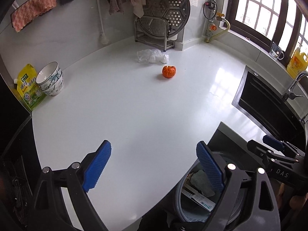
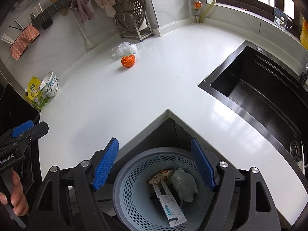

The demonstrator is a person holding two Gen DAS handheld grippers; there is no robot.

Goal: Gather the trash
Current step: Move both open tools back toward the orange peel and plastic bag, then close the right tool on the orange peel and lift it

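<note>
An orange peel [image 1: 169, 71] shaped like a half-opened tangerine sits on the white counter [image 1: 125, 115], with a crumpled clear plastic bag [image 1: 152, 56] just behind it. Both show in the right wrist view, the peel [image 2: 128, 61] and the bag [image 2: 124, 48]. A grey-blue perforated trash basket [image 2: 134, 182] stands on the floor below the counter corner and holds a crumpled wad, a wrapper and a small box. My left gripper [image 1: 154, 165] is open and empty above the counter's near edge. My right gripper [image 2: 155, 165] is open and empty above the basket.
Stacked bowls [image 1: 51, 80] and a yellow-green pouch [image 1: 28, 86] stand at the counter's left. A steamer rack [image 1: 163, 15] is at the back. A black sink [image 2: 259, 96] lies to the right, with a faucet [image 1: 296, 82] and an oil bottle [image 1: 297, 63].
</note>
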